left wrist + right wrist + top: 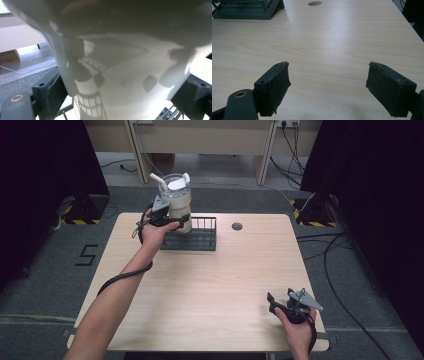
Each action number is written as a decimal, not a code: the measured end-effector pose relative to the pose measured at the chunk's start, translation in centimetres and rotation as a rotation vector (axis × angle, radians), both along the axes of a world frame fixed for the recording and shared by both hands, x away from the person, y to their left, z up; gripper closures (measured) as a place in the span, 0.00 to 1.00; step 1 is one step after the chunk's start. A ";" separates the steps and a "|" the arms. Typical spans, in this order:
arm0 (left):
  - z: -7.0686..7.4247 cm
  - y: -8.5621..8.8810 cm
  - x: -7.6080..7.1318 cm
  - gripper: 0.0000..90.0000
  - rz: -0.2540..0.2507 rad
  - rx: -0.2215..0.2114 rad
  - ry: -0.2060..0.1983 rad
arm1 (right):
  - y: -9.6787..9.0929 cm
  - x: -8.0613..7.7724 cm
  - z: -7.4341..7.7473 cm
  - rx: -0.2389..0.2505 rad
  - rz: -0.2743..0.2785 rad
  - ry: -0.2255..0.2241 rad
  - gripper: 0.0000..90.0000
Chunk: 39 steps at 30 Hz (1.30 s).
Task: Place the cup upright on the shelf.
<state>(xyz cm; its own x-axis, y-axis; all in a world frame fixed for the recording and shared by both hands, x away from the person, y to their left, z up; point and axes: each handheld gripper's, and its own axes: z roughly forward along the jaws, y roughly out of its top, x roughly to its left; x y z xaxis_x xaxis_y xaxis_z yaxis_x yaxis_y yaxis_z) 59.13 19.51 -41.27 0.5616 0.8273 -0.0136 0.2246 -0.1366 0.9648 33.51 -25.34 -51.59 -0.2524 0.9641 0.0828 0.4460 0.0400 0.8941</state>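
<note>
Translucent plastic forms the tall pitcher (177, 200), a pale jug with a white spout and lid, which is held upright over the left end of the black wire rack (200, 239) near the far edge of the tabletop (210, 290). Whether its base touches the rack cannot be told. The left claw (172, 220) is clamped on the pitcher's lower body, and in the left gripper view the jug's cloudy wall (120, 82) sits between the two black jaws, pressed against both, with the rack's bars visible through and beneath it. The person's left hand (152, 232) grips that tool just in front of the rack, a black cable trailing back along the forearm. A small round hole (237, 226) lies in the wood just right of the rack. Well apart from all this, near the front right corner of the tabletop, the right claw (280, 302) rests low in the person's right hand (295, 325); its jaws stand wide apart with bare light wood between them.
</note>
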 end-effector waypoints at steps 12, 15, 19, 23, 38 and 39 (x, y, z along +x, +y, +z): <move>-2.0 0.1 0.5 0.12 0.023 -0.004 0.039 | 0.0 0.0 0.0 0.002 -0.002 0.005 0.21; -2.3 0.2 0.5 0.12 0.027 -0.004 0.045 | 0.0 0.0 0.0 -0.005 0.002 0.001 0.21; -2.6 0.2 0.6 0.12 0.033 -0.007 0.053 | 0.1 0.0 0.0 -0.003 0.001 0.004 0.21; -2.8 0.1 0.7 0.12 0.034 -0.004 0.057 | 0.0 0.0 0.0 -0.006 0.002 0.004 0.21; -3.5 0.2 0.8 0.12 0.030 -0.021 0.061 | 0.0 0.0 0.0 -0.019 0.007 0.001 0.21; -3.6 0.3 0.7 0.12 0.032 -0.026 0.060 | 0.1 0.0 0.0 -0.017 0.006 0.001 0.21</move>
